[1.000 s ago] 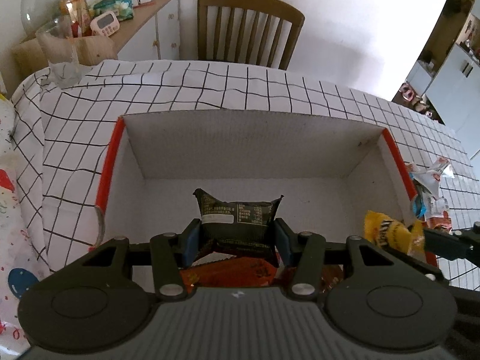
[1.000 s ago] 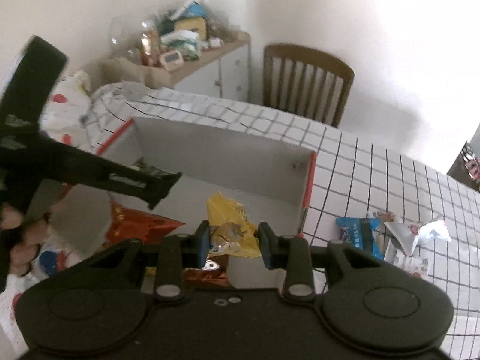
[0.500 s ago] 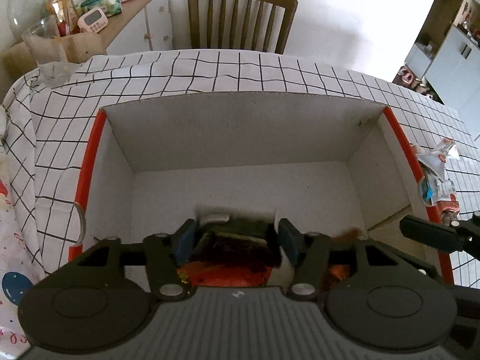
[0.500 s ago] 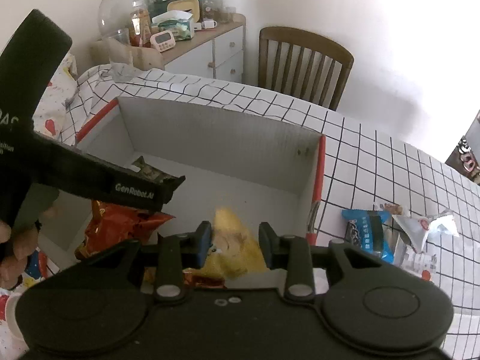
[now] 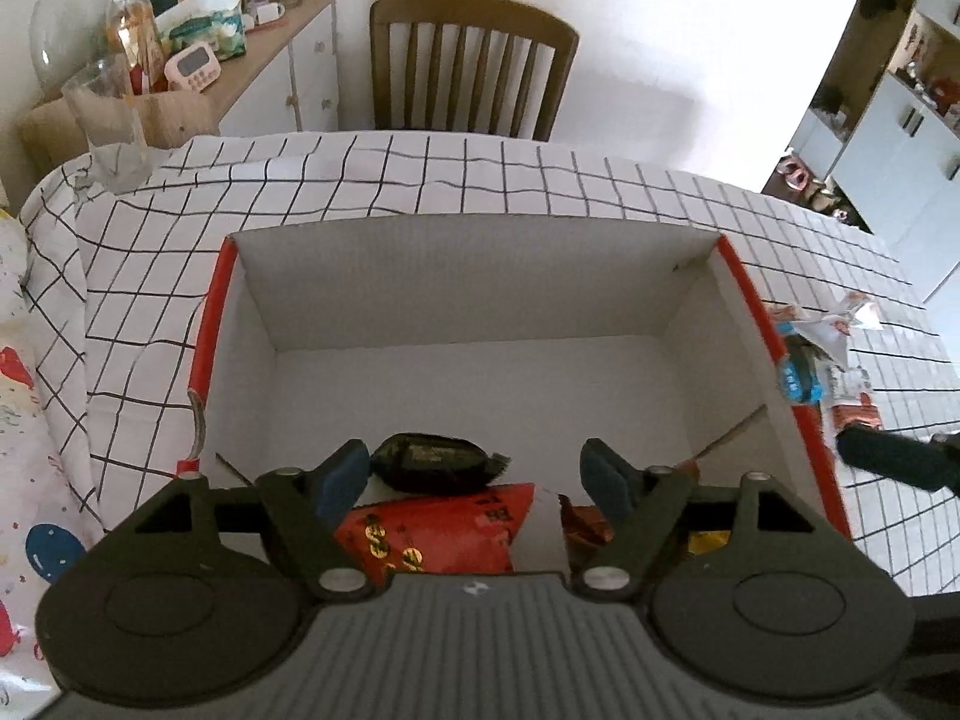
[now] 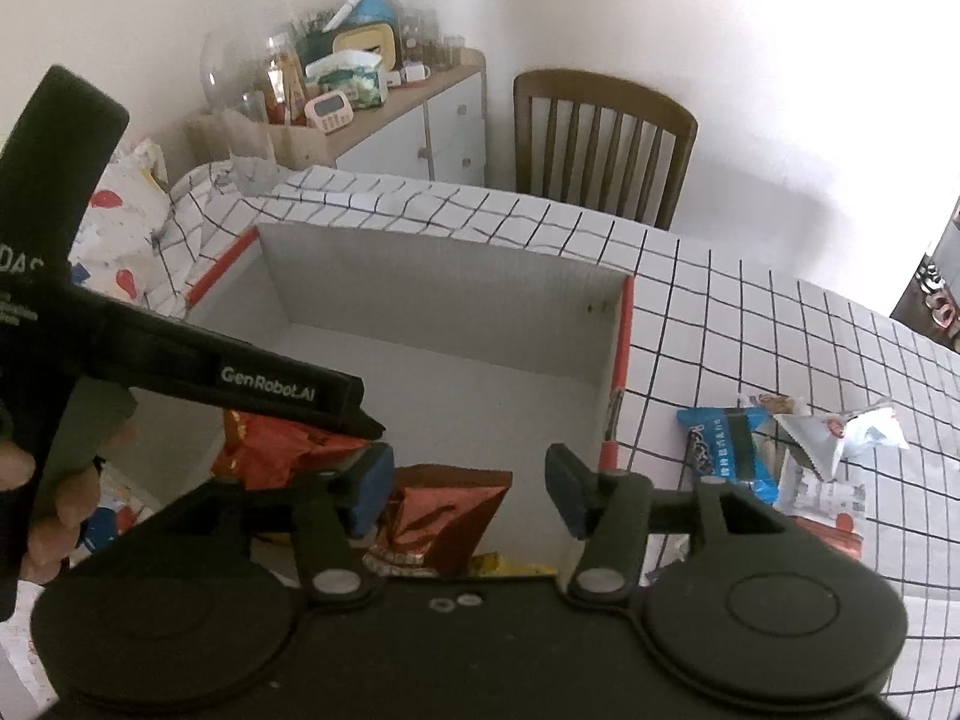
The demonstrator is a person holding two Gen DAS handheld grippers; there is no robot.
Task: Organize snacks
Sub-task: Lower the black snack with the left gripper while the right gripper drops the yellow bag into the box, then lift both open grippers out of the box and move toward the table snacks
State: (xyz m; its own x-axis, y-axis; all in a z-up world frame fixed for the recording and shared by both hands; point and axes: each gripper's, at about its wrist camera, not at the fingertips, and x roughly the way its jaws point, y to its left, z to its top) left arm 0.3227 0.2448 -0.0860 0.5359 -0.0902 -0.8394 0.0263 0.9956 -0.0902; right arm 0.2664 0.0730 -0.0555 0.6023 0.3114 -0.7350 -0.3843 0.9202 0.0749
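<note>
Dropped dark packet (image 5: 435, 461) lies half-hidden behind the opening left claw (image 5: 477, 471).

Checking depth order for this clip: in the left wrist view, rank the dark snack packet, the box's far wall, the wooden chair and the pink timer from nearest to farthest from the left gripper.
1. Dark snack packet: inside the box, just ahead of the left gripper, whose jaws are opening.
2. Box's far wall: straight ahead.
3. Wooden chair and pink timer: both beyond the table, chair centre, timer on the sideboard to the left; too close to call.
</note>
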